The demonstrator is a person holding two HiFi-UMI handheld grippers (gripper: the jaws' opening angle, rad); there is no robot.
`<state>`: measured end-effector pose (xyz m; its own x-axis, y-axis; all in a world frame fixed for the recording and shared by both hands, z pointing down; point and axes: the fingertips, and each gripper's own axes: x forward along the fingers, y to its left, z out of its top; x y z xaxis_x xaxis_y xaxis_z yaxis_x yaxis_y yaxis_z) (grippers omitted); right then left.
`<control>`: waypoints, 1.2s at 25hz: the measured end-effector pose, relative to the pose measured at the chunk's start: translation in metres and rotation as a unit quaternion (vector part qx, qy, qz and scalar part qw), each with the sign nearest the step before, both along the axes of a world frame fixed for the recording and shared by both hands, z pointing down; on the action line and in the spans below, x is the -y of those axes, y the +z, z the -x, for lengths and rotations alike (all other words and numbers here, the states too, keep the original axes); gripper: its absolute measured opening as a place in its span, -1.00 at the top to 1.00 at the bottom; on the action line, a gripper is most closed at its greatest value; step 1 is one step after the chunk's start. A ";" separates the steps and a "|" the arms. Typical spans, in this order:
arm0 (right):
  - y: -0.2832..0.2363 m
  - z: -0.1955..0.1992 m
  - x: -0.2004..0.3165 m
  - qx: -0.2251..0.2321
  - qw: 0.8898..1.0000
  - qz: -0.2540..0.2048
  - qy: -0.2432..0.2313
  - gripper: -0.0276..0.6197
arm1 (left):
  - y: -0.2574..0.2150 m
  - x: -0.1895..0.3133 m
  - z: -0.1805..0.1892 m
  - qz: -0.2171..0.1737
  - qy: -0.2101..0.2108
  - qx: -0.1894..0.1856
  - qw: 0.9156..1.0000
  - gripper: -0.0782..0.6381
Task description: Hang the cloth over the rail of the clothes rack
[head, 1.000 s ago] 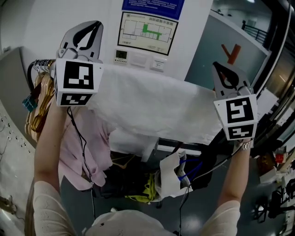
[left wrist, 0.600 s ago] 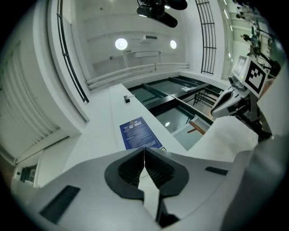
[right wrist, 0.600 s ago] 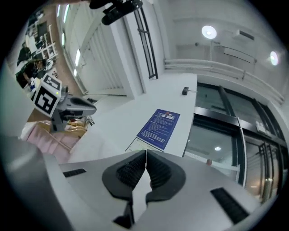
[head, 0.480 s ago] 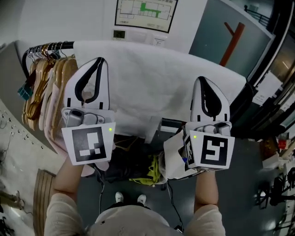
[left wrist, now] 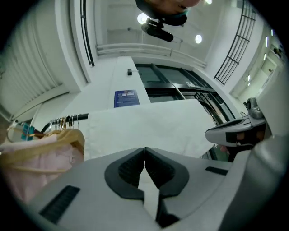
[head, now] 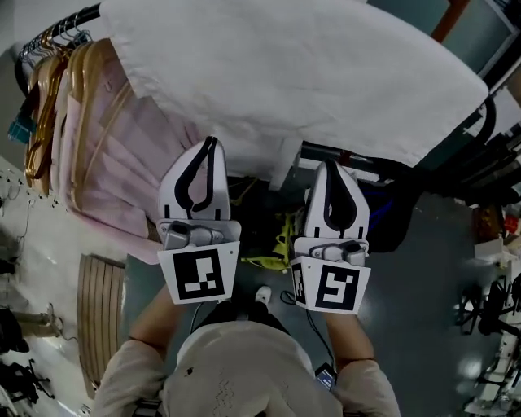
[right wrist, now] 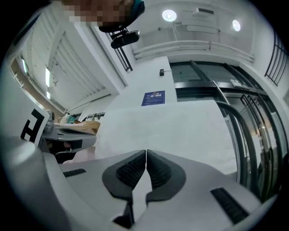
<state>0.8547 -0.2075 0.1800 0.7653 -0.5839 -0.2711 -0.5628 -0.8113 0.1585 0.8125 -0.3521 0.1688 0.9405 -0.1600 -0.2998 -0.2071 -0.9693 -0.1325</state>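
Big white cloth [head: 301, 73] lies draped over black rail [head: 77, 18] of clothes rack. Long side runs along rail, from upper left to right in head view. Loose edge hangs down toward person. Left claw [head: 211, 145] and right claw [head: 328, 165] both pressed together, nothing in them, tips pointing at cloth near its lower edge. One second ago claws were up high at cloth's two ends. Now they are low and close side by side.

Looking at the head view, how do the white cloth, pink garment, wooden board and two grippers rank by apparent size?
Largest first:
white cloth
pink garment
left gripper and right gripper: alike, and enlarged by nearness
wooden board
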 end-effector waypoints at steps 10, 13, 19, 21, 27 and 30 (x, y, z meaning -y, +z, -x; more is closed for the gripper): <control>0.118 0.008 0.005 0.116 0.993 0.006 -0.028 0.86 | 0.118 -0.013 0.014 0.018 0.024 0.088 0.996 0.74; 0.136 0.013 -0.003 0.136 0.990 0.012 -0.020 0.86 | 0.143 -0.021 0.016 0.034 0.030 0.117 0.992 0.74; 0.172 0.027 -0.009 0.176 0.984 0.032 -0.006 0.86 | 0.174 -0.052 0.026 0.028 0.072 0.148 0.986 0.74; 0.185 0.038 -0.001 0.183 0.981 0.060 -0.025 0.86 | 0.178 -0.057 0.031 0.020 0.080 0.150 0.985 0.74; 0.186 0.057 0.002 0.177 0.983 0.025 -0.029 0.86 | 0.197 -0.069 0.041 0.024 0.082 0.157 0.984 0.74; 0.189 0.068 -0.001 0.180 0.983 0.025 -0.027 0.86 | 0.207 -0.072 0.050 0.040 0.084 0.168 0.981 0.74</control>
